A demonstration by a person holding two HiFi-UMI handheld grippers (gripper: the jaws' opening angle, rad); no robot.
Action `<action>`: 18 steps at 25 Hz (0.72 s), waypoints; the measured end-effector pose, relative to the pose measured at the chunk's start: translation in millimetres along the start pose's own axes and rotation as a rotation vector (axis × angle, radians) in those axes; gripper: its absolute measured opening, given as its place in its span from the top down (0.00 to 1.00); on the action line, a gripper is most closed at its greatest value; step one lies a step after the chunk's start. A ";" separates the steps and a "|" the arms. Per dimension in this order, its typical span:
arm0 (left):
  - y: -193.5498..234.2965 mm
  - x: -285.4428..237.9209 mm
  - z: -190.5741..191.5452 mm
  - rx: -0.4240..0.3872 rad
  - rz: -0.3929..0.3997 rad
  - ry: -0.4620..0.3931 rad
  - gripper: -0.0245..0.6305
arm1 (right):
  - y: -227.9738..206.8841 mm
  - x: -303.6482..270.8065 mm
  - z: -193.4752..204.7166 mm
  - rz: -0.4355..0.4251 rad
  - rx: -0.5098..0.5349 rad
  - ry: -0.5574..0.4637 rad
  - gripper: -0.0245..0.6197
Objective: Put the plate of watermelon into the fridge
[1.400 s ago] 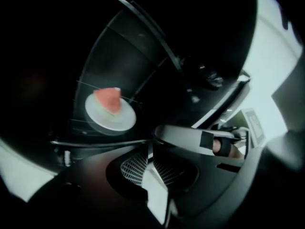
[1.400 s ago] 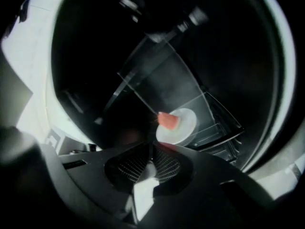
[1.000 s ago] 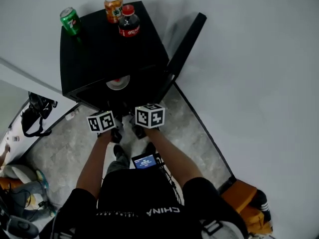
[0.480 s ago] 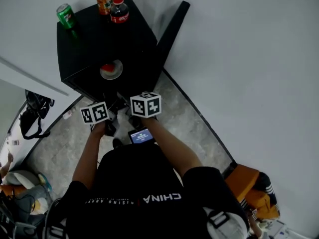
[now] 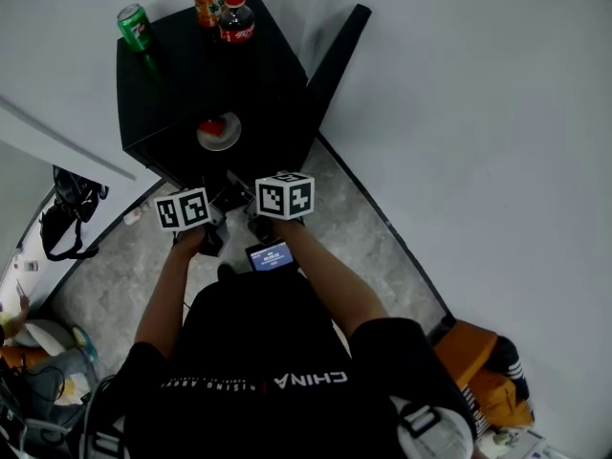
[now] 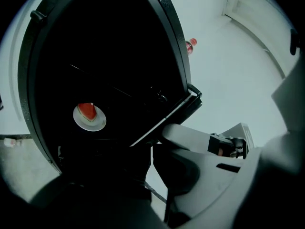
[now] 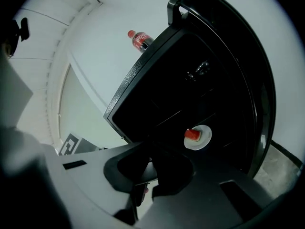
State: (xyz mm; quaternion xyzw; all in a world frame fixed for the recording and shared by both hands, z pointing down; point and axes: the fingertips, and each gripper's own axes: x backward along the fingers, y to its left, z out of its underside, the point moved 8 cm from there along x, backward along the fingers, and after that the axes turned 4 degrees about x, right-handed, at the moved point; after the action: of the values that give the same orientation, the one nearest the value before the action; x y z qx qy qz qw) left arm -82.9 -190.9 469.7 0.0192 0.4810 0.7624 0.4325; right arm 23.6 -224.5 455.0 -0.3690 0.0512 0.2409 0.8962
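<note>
plate (image 5: 219,134) lay level, face up, on a shelf inside the open fridge (image 5: 191,75) | watermelon wedge (image 6: 87,111) sat off-centre on it, its pointing too small to tell | fridge top bore green can (image 5: 135,25), orange can (image 5: 207,0), bottle (image 5: 235,19) | left gripper (image 6: 150,149) and right gripper (image 7: 152,162) were pressed together, empty, clear of plate

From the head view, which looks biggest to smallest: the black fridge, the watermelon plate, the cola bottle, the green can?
1. Black fridge: by far the largest.
2. Plate, cola bottle and green can: about alike. The drinks stand on top, nearer the camera, so ranking them is unsure.
</note>
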 end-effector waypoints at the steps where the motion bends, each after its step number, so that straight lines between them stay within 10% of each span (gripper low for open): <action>1: -0.6 0.3 2.0 -0.003 -0.006 0.002 0.93 | 0.0 1.3 1.3 -0.003 -0.003 0.003 0.92; 18: -19.1 -17.5 57.4 0.128 -0.081 -0.013 0.94 | -27.4 39.7 34.3 -0.076 -0.064 0.085 0.92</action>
State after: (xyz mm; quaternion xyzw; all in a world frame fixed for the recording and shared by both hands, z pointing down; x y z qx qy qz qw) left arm -34.1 -158.5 492.9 0.0322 0.5264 0.7119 0.4637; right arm 68.5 -202.1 486.5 -0.4091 0.0677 0.1924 0.8894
